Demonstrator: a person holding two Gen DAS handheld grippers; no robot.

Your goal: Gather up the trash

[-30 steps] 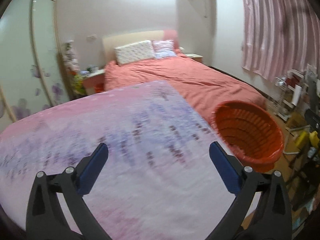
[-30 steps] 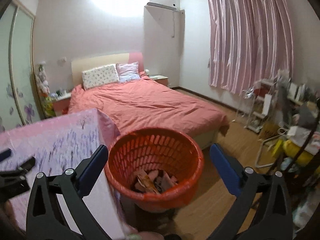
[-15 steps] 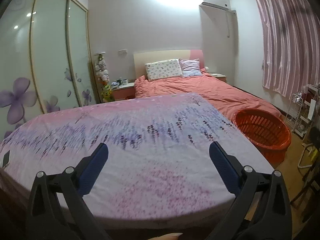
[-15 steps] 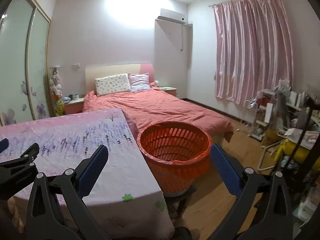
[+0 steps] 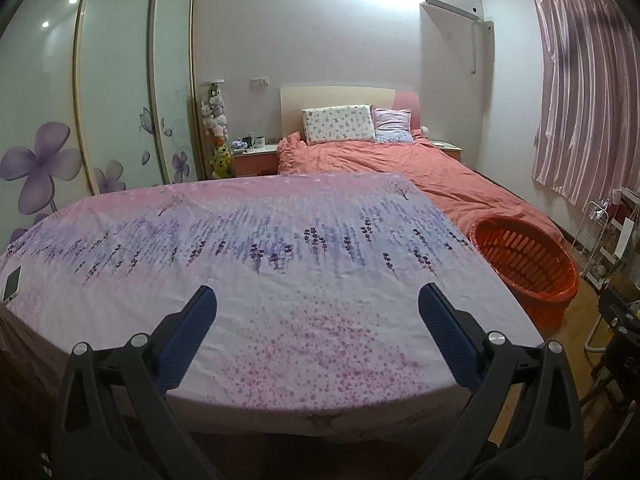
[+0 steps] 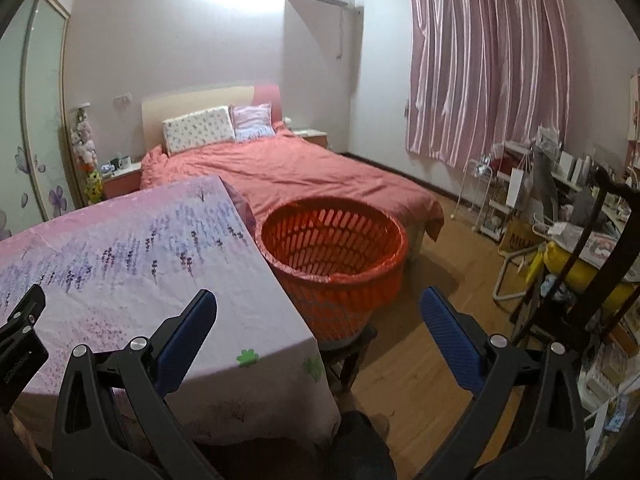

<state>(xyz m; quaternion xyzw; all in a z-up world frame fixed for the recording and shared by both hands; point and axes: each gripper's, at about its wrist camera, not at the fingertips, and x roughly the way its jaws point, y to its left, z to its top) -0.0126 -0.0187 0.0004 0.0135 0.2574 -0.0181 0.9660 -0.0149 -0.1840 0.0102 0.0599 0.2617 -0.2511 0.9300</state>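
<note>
An orange slatted basket (image 6: 334, 258) stands on a low stool at the right end of the table; it also shows in the left wrist view (image 5: 528, 264). Its inside is hidden from here. The table carries a pink and purple lavender-print cloth (image 5: 260, 264), also in the right wrist view (image 6: 132, 280). My left gripper (image 5: 318, 306) is open and empty above the table's near edge. My right gripper (image 6: 318, 306) is open and empty, above the table's right corner in front of the basket. I see no loose trash on the cloth.
A phone (image 5: 11, 283) lies at the table's far left edge. A bed with a red cover (image 6: 288, 172) stands behind the table. A dark chair (image 6: 592, 280) and cluttered shelves (image 6: 520, 200) stand at the right on the wood floor (image 6: 420, 352).
Both grippers have pulled back and away from the table and the basket. The basket looks smaller and its contents are no longer in view. Both stay open.
</note>
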